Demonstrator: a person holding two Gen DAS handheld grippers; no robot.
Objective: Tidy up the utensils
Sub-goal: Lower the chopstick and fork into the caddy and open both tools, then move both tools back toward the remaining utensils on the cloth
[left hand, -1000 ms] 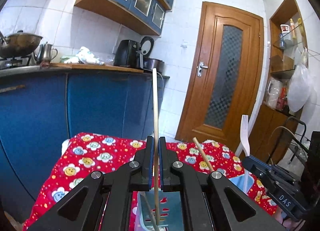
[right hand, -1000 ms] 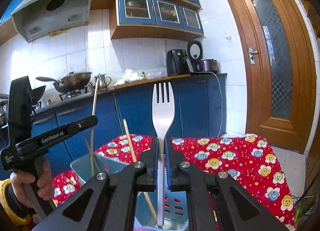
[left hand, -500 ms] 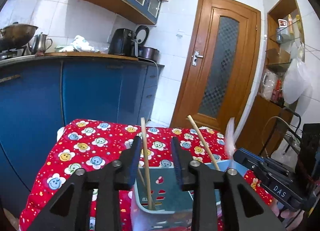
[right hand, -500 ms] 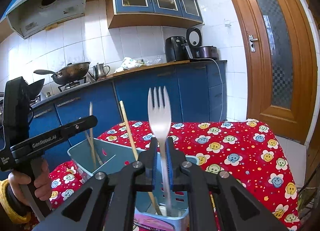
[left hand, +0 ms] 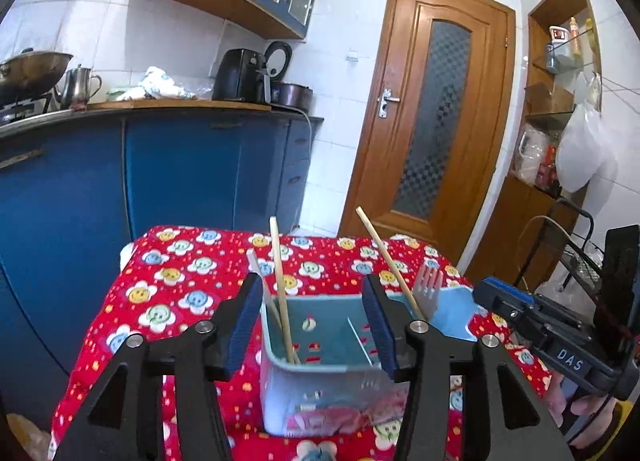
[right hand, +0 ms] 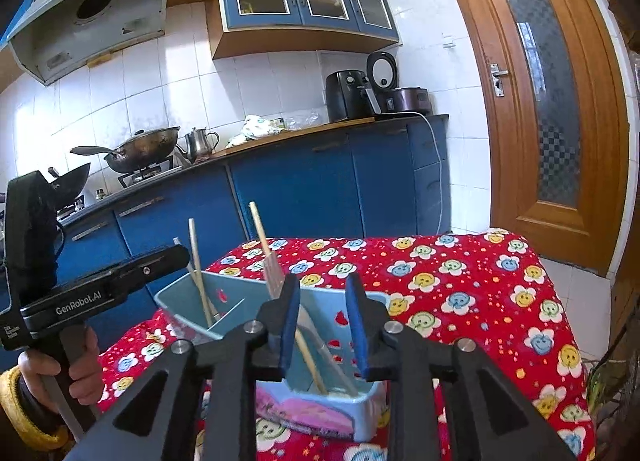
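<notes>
**Utensils released, caddy could tip**

The fork (right hand: pixel 275 276) and chopsticks (left hand: pixel 281 293) lean inside the blue caddy (left hand: pixel 320 375) on the tablecloth (right hand: pixel 460 285). Left gripper (left hand: pixel 312 325) and right gripper (right hand: pixel 322 325) jaws are opening, empty; withdrawing carelessly could snag a leaning stick and topple it

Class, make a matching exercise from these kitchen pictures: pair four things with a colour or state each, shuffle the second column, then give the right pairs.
Things:
1. fork
2. tablecloth
3. door
4. left gripper

Descriptions:
A. red with smiley flowers
B. jaws opening, nothing between the pads
C. standing in the blue utensil holder
D. brown wood, closed

Pairs: 1-C, 2-A, 3-D, 4-B
</notes>
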